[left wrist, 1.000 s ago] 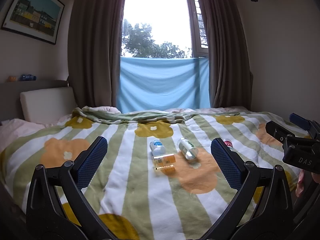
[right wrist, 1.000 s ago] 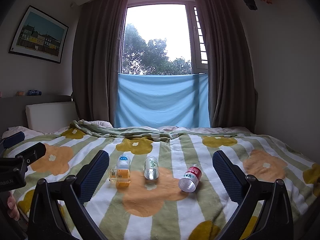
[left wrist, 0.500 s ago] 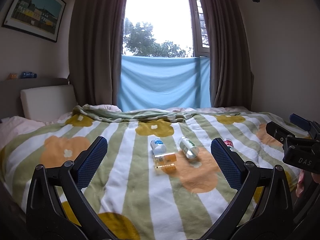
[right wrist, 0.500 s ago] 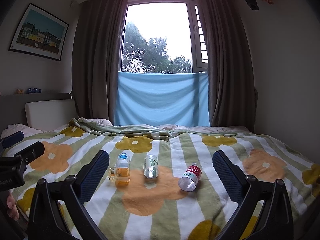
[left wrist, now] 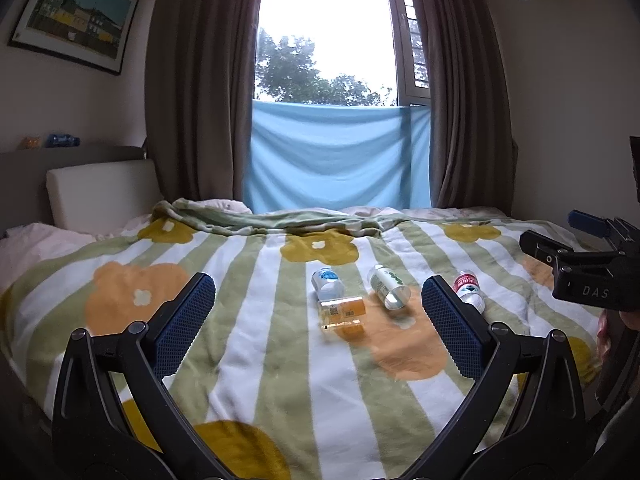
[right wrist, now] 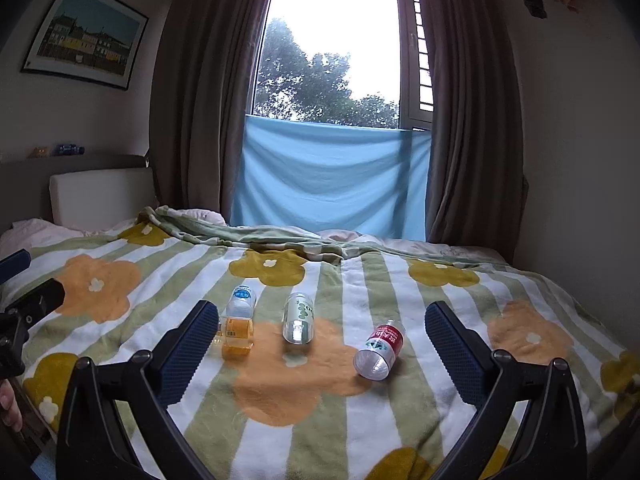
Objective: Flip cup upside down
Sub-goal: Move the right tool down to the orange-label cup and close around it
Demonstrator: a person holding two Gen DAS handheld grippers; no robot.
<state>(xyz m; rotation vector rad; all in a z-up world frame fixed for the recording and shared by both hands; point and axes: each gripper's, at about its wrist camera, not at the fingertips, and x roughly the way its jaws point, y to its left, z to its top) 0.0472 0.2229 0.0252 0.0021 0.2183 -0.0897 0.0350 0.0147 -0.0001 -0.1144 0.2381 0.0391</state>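
Blue-padded left claw [left wrist: 318, 322] spread wide, right claw [right wrist: 320, 344] likewise, above blanket [right wrist: 280, 392]

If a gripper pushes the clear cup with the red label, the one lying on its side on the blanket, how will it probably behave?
The red-label cup lies on its round side, so a sideways push would probably roll it. It looks thin, clear and empty, so likely light and somewhat squashable. The soft blanket should slow any roll.
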